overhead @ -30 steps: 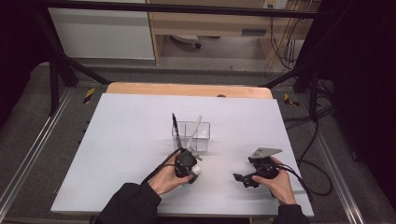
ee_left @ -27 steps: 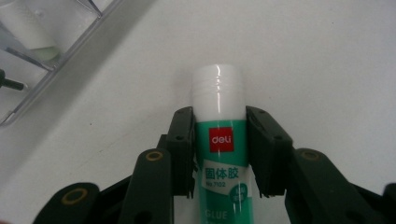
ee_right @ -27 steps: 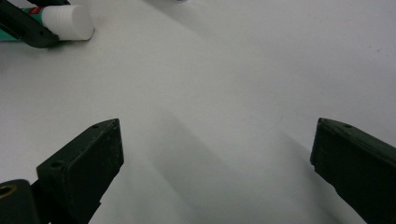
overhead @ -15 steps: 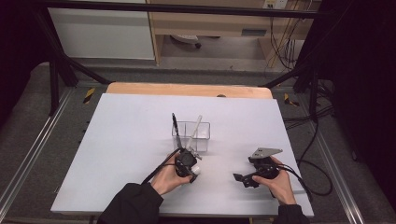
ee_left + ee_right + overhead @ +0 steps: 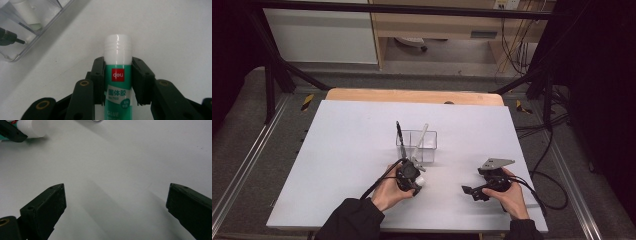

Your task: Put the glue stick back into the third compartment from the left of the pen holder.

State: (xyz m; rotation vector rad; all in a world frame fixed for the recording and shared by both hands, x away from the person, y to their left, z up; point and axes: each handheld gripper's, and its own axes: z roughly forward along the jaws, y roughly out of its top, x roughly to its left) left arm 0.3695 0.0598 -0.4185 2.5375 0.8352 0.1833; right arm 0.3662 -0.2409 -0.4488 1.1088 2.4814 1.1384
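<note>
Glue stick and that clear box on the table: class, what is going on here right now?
A person holds a gripper in each hand at a white table. The left gripper has its jaws closed on the sides of a green and white glue stick, white cap pointing forward, just in front of a clear plastic organizer box holding a black pen and a white stick-like item. The right gripper rests off to the side, jaws wide open with nothing between them.

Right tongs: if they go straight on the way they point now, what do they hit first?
Probably nothing soon. The right tongs stand open over bare table; the line ahead looks free. The glue stick held in the left tongs lies off to the side, likely outside that line, though depth is unclear.
</note>
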